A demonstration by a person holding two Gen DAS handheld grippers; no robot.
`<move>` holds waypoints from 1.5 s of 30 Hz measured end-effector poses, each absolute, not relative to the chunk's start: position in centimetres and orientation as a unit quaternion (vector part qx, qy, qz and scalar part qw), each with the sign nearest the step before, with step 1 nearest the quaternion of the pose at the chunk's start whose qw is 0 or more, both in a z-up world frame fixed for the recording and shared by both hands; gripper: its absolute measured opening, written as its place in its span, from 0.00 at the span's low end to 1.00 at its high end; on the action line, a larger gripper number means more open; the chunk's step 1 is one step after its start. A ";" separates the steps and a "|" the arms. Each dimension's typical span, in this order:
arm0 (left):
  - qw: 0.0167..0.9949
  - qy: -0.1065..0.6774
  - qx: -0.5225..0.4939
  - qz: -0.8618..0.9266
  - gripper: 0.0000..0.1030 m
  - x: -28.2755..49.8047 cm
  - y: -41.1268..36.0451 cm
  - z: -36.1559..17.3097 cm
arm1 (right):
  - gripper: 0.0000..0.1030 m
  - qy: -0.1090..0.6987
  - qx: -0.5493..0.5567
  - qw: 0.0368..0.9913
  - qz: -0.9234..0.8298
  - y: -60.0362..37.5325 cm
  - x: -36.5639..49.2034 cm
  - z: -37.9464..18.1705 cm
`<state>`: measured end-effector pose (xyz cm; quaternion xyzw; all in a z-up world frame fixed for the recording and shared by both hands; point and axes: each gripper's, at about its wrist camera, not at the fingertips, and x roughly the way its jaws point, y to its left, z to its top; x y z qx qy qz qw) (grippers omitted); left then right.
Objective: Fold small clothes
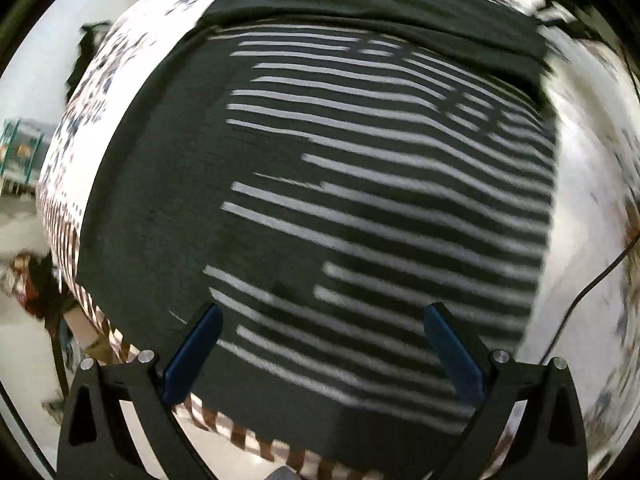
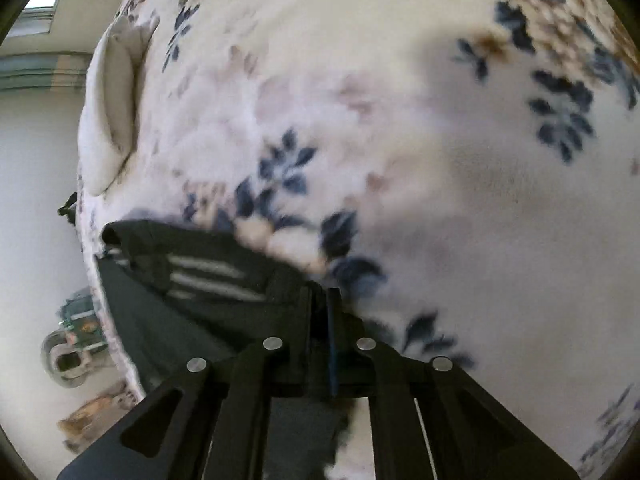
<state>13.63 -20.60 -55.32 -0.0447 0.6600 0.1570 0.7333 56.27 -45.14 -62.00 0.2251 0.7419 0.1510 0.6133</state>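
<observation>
A dark garment with white stripes point(image 1: 340, 208) lies spread flat on a flowered white blanket point(image 1: 76, 128) and fills the left wrist view. Just above its near part hangs my left gripper point(image 1: 320, 316), pointing steeply down, its blue pads point(image 1: 192, 356) wide apart and nothing between them. In the right wrist view the same striped garment point(image 2: 208, 276) lies at the lower left on the blanket point(image 2: 400, 140). My right gripper point(image 2: 322, 300) is shut there, its fingers pinching the dark cloth at the garment's corner edge.
A cream pillow point(image 2: 112, 112) lies at the blanket's left edge. Beyond the bed edge is pale floor with clutter point(image 2: 76, 344) on it. A thin black cable point(image 1: 588, 288) runs over the blanket on the right. Another dark cloth point(image 1: 360, 4) lies past the garment's far edge.
</observation>
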 end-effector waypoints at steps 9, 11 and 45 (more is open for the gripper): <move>0.716 0.697 -0.017 0.036 1.00 10.3 -28.6 -58.2 | 0.49 0.765 0.193 0.586 0.184 -51.2 48.9 -57.5; 0.718 0.695 -0.010 0.017 0.94 10.2 -30.1 -59.5 | 0.49 0.759 0.203 0.591 0.185 -51.9 48.5 -58.1; 0.802 0.557 -0.203 0.064 0.06 6.3 -11.3 -46.8 | 0.05 0.698 0.089 0.685 0.188 -32.3 56.1 -47.9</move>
